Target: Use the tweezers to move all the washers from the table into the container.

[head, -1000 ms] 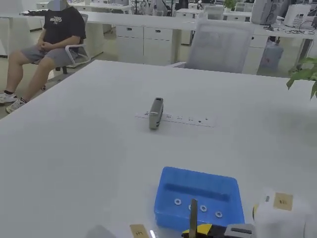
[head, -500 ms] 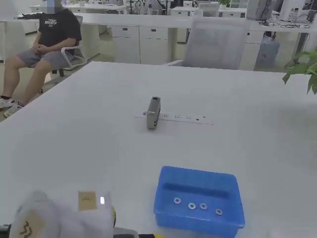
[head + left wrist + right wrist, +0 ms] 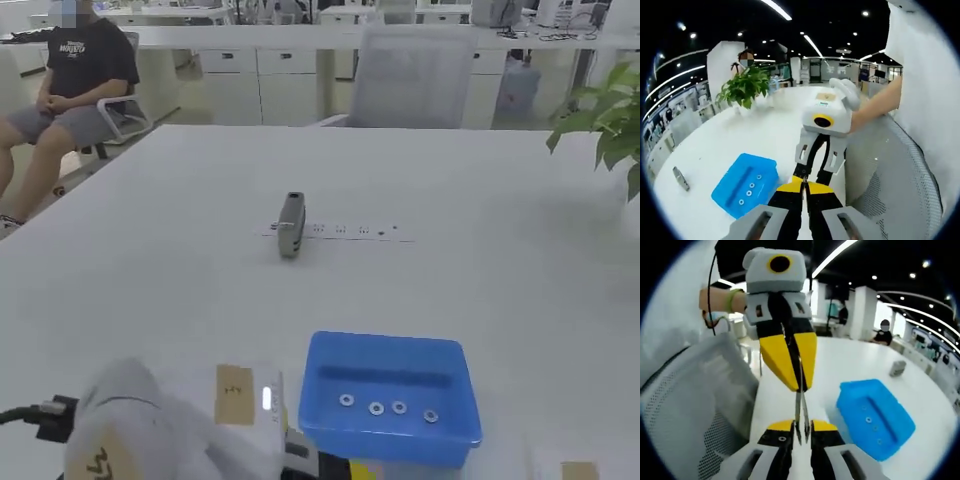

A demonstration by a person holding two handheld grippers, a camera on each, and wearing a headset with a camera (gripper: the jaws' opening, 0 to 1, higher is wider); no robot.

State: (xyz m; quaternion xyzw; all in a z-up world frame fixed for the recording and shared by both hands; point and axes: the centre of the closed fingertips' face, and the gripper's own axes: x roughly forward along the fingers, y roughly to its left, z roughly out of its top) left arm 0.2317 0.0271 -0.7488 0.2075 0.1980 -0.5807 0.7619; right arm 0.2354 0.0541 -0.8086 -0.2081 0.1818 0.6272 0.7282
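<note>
Left tongs (image 3: 802, 191) and right tongs (image 3: 801, 432) both pinch the tweezers (image 3: 800, 407), nose to nose (a handover, I'd judge). Four washers (image 3: 376, 408) sit in the blue container (image 3: 385, 440) by the surface's (image 3: 180, 300) near edge.

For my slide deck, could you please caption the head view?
Four washers lie in the blue container on the white table, a hand-held gripper at lower left.

The container (image 3: 380, 438) is bright blue, the washers (image 3: 376, 407) in it silvery, the table (image 3: 150, 270) around it plain white.
</note>
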